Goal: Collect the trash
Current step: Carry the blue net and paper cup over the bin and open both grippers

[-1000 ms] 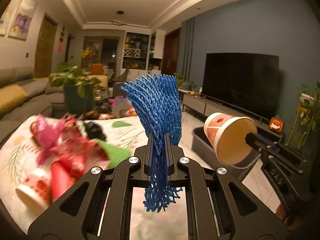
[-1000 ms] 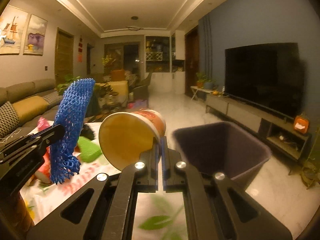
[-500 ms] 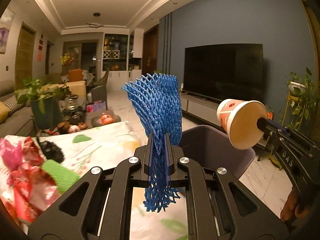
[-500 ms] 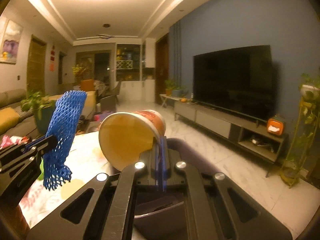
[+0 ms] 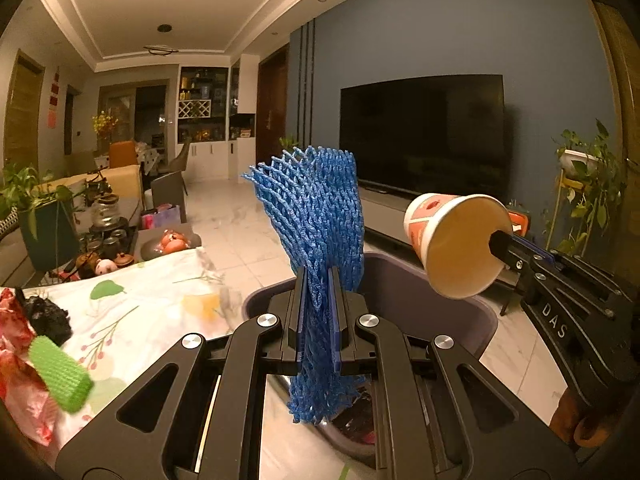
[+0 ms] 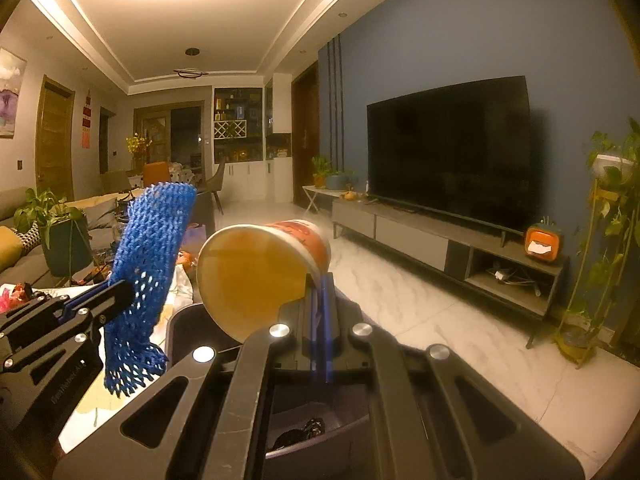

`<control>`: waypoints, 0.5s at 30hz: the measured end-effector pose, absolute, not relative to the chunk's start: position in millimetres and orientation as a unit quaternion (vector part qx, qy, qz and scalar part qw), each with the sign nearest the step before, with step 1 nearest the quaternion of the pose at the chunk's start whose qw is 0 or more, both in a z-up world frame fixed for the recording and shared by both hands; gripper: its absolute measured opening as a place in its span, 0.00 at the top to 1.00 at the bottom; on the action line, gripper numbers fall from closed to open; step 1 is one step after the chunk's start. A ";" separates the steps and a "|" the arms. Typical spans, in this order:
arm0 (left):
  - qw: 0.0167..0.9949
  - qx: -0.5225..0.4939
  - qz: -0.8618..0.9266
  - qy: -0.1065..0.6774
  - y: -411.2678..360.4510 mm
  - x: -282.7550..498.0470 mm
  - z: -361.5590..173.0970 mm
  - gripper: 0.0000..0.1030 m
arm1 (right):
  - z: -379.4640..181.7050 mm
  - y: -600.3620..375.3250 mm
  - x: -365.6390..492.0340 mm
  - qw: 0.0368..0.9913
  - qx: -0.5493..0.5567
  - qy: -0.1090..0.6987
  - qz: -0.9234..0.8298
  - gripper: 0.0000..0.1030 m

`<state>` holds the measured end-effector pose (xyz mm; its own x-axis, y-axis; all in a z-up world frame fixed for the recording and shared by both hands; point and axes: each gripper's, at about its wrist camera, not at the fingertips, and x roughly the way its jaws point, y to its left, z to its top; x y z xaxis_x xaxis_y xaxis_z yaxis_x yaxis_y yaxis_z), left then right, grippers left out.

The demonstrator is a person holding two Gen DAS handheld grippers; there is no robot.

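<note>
My left gripper [image 5: 318, 280] points forward and slightly down, its jaws clamped on a blue foam net [image 5: 316, 216]. My right gripper [image 6: 320, 292] sits just beside it at about the same height, jaws pinched on the rim of a paper cup [image 6: 260, 268] tipped sideways.

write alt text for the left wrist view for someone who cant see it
The left gripper pinches a blue foam net above a dark bin; to its right, the right gripper holds a paper cup by its rim. Behind: a television on a blue wall.
</note>
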<state>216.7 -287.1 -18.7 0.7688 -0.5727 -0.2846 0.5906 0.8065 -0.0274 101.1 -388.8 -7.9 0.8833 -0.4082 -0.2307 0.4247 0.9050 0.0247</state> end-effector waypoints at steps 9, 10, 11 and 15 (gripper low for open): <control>0.933 0.027 -0.321 0.157 -300.9 225.9 -31.2 0.91 | -11.3 -391.0 108.5 0.969 0.045 0.113 -0.214 0.96; 0.933 0.026 -0.323 0.158 -301.4 226.2 -30.7 0.91 | -10.9 -392.5 110.0 0.969 0.046 0.114 -0.213 0.96; 0.932 0.027 -0.325 0.159 -302.3 226.8 -31.6 0.91 | -11.2 -392.1 110.9 0.969 0.047 0.114 -0.212 0.96; 0.931 0.028 -0.329 0.158 -303.3 227.4 -33.9 0.90 | -8.9 -391.4 113.0 0.971 0.050 0.110 -0.207 0.96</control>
